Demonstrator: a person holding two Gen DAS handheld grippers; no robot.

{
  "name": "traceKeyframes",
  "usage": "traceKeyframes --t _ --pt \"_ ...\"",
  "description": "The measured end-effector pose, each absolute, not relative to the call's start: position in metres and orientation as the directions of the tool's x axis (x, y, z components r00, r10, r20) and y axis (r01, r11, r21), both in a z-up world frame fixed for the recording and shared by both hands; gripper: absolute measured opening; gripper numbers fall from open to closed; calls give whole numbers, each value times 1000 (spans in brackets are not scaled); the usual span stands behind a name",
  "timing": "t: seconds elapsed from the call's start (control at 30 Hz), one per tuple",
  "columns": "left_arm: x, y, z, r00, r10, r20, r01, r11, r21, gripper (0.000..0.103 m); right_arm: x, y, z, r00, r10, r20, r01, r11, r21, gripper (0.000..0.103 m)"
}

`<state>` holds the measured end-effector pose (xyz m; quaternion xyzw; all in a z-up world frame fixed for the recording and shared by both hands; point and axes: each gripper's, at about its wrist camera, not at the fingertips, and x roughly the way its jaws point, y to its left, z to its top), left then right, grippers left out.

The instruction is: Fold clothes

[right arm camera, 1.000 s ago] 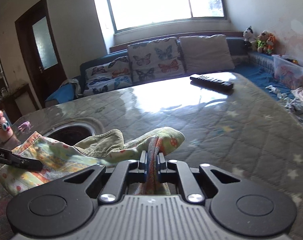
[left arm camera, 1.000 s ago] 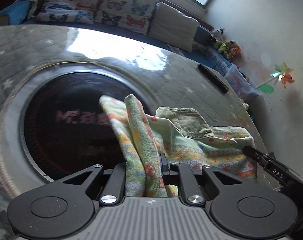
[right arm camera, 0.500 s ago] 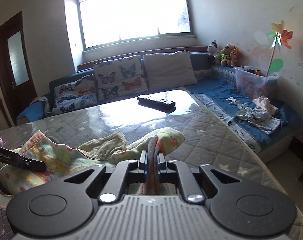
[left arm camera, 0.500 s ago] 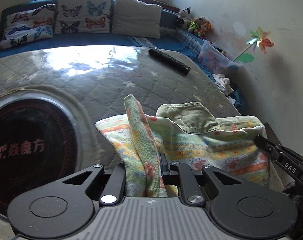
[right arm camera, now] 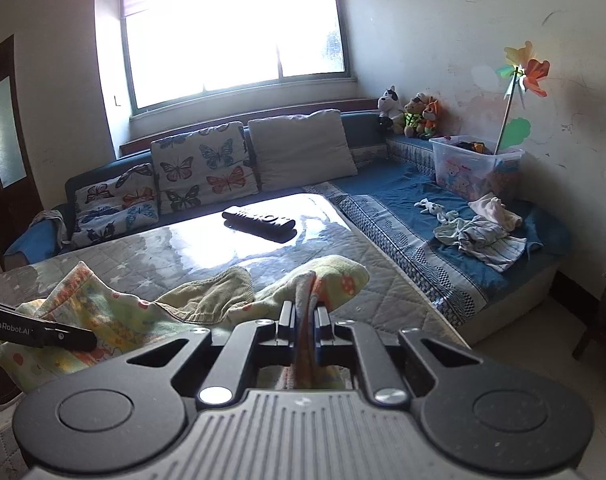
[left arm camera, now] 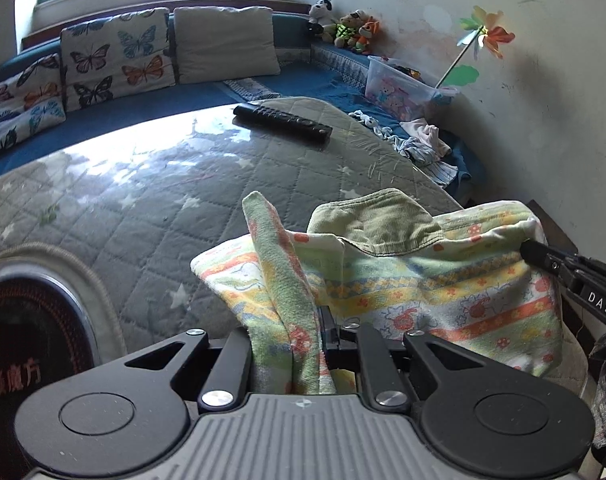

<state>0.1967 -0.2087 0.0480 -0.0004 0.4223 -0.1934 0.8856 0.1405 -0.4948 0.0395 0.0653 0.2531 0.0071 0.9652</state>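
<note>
A: Pinched tight in the jaws of the left gripper (left arm camera: 287,332)?

B: A bunched edge of the little printed garment (left arm camera: 443,300). Same on the other side: jaws of the right gripper (right arm camera: 303,312) squeezed shut on another bunch of it.

A: And the garment itself?

B: Hanging between the two grippers, sagging in the middle, a plain green flap (left arm camera: 379,228) flopped over on top. Seems lifted just above the near right part of the tabletop (left arm camera: 163,208), not lying flat.

A: Which step, then?

B: Probably getting it ready for the first fold. No neat fold to see yet.

A: Next move?

B: Best guess: pull the two ends gently apart, lower it onto the quilted tabletop, smooth it flat. Needs a steady hold on both sides, well away from the remote (left arm camera: 283,120).

A: Counting time?

B: One garment, two grippers. One remote, one dark round plate (left arm camera: 23,340) set into the tabletop. Further off, on the sofa: two butterfly cushions (right arm camera: 205,172), one plain cushion (right arm camera: 303,148), three soft toys (right arm camera: 411,116), one clear box (right arm camera: 471,168), one pinwheel (right arm camera: 523,68), one small heap of clothes (right arm camera: 479,236).
</note>
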Motion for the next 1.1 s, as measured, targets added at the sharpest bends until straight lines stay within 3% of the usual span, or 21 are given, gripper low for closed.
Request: traceKeyframes --t 1.1 --pt "209 -242 39 606 -264 -750 377 926 -22 14 167 -499 35 871 21 -491 42 992 117 8"
